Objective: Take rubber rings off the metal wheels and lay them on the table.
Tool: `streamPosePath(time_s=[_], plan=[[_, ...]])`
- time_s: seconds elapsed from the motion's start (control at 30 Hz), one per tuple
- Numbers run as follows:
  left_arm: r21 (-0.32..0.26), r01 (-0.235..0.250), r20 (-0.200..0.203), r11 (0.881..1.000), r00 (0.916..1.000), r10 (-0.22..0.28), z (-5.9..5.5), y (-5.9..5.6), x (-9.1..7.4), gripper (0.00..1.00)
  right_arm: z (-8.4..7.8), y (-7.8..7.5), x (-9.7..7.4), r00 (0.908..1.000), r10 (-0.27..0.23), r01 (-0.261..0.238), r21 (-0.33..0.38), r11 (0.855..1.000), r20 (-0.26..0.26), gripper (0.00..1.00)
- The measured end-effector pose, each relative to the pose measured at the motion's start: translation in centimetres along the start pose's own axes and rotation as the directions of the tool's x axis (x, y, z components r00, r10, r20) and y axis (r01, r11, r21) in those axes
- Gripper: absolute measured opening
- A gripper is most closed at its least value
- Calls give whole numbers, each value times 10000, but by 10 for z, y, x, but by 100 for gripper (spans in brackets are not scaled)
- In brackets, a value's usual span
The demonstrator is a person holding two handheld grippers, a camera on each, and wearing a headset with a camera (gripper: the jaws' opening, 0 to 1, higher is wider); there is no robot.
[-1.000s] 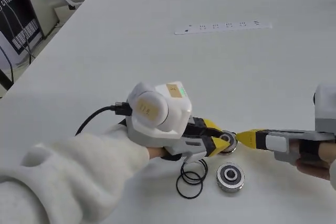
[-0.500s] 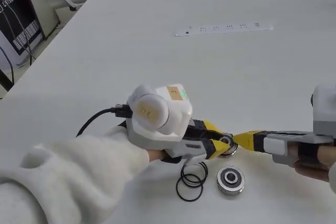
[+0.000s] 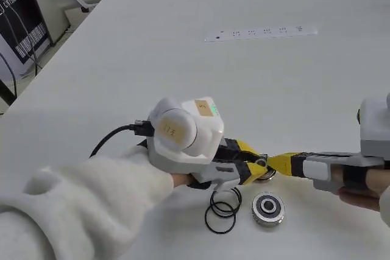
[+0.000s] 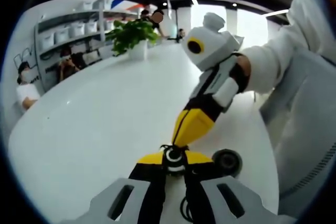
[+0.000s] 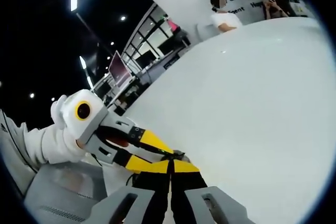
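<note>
White table [image 3: 152, 59], surface plain and matte. Lying on it nearest the person: two black rubber rings [image 3: 222, 211], flat and overlapping. Just beside them on the right, apart from them, one metal wheel [image 3: 267, 207], lying flat. Well beyond, a white power strip [image 3: 261, 31]. Towards the far end in the left gripper view, a potted plant [image 4: 131, 38]

Both grippers meet tip to tip.
Left gripper [image 3: 258, 167] fingers clamp a wheel [image 4: 173, 157]; right gripper [image 3: 273, 161] fingers are pressed together, tips at that wheel.
</note>
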State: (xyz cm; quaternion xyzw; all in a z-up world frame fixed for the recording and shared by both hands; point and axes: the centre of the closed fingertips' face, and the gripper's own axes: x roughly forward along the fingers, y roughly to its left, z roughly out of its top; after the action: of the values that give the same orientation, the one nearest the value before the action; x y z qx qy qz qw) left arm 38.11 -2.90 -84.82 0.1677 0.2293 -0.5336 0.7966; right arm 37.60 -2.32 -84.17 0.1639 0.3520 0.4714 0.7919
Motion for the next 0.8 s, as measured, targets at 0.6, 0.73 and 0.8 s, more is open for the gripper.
streamPosePath(time_s=[0.6,0.73,0.8], plan=[[33,-36,4,10000,10000,36,2,-1,1,13,9,2,-4,9994,93,-93,10,10000,343,0],[-13,6,-49,10000,10000,-6,3,-1,0,15,7,-3,-6,9994,-103,102,38,9999,316,0],[-11,193,57,9998,9998,-193,7,-4,-2,18,6,-6,-6,9995,-182,182,1,9998,267,0]])
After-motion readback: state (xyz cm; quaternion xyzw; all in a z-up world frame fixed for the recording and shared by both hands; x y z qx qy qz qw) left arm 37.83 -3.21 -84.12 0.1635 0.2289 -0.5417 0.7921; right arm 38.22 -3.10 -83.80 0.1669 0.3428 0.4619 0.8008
